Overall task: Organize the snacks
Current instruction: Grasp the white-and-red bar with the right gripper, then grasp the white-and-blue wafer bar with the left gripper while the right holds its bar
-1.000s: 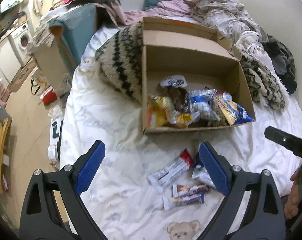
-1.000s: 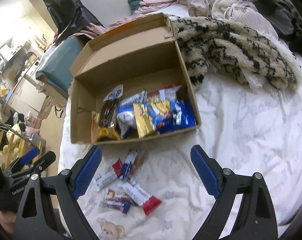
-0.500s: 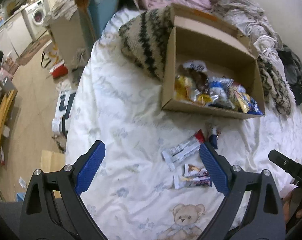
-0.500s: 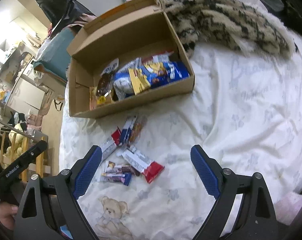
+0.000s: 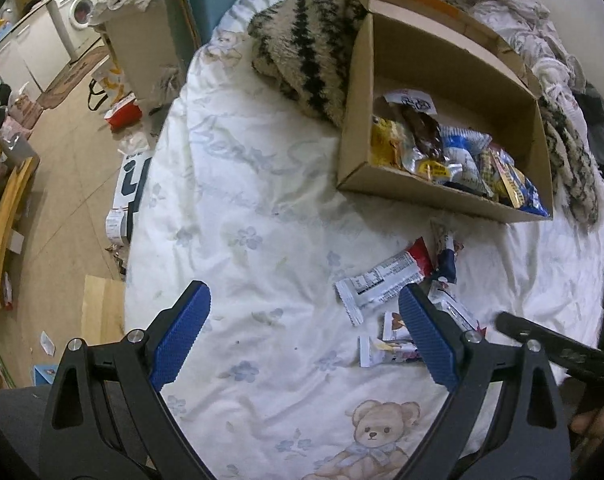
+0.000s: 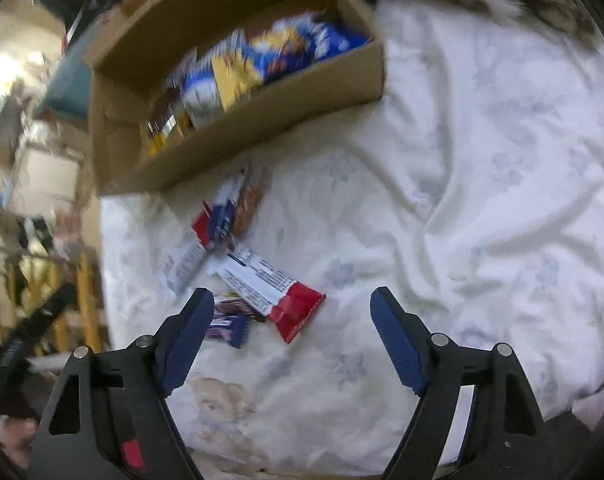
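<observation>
Soft, even indoor light; left wrist view sharp, right wrist view motion-blurred, perhaps worst beyond the tongs; fisheye edges bend.

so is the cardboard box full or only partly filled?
Partly filled. The cardboard box holds snack packets piled against its near wall; the far half of the floor is bare cardboard.

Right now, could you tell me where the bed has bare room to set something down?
Bare sheet runs left of the loose snack bars, from the striped pillow to the left gripper, and right of the red-ended bar in the right wrist view. It is crowded in front of the cardboard box, whose back half is bare.
</observation>
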### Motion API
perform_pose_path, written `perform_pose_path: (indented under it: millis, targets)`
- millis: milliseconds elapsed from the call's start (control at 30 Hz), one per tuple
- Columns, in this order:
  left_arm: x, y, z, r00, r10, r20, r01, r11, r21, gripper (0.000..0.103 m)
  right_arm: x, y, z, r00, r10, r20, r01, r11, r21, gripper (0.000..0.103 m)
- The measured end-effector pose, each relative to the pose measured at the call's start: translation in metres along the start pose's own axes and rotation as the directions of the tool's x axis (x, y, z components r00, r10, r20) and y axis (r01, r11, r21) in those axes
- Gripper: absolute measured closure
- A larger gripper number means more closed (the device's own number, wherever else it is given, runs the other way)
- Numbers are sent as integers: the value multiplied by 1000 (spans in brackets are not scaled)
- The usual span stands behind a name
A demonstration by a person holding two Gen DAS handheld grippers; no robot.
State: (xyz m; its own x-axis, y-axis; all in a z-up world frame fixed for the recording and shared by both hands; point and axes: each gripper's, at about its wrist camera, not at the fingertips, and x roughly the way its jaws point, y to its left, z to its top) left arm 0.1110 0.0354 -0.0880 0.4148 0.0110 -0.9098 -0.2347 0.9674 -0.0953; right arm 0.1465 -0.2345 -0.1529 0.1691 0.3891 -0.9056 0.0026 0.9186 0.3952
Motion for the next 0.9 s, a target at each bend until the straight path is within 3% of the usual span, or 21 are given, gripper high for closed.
perform_pose_path:
  millis: [100,367,533,900]
  targets:
    - [3,-6,-1,1000,-12,-12,12,1000,12,9,22,18,5,999,-20,-42,17,996,-90,21]
    - [14,-8,-2,999,-5,-48,6,1000,15,9,59,40,12,995,-57,-85,37,975,-219,40]
    - [17,-12,-1,999,-3,-49,4,1000,23,9,60,47,7,993,-70,-97,38,955,-294,67]
    - [14,-14,0,999,-13,-47,14,1000,12,9,-1,34,-12,995,16,-95,-35,980,-196,71]
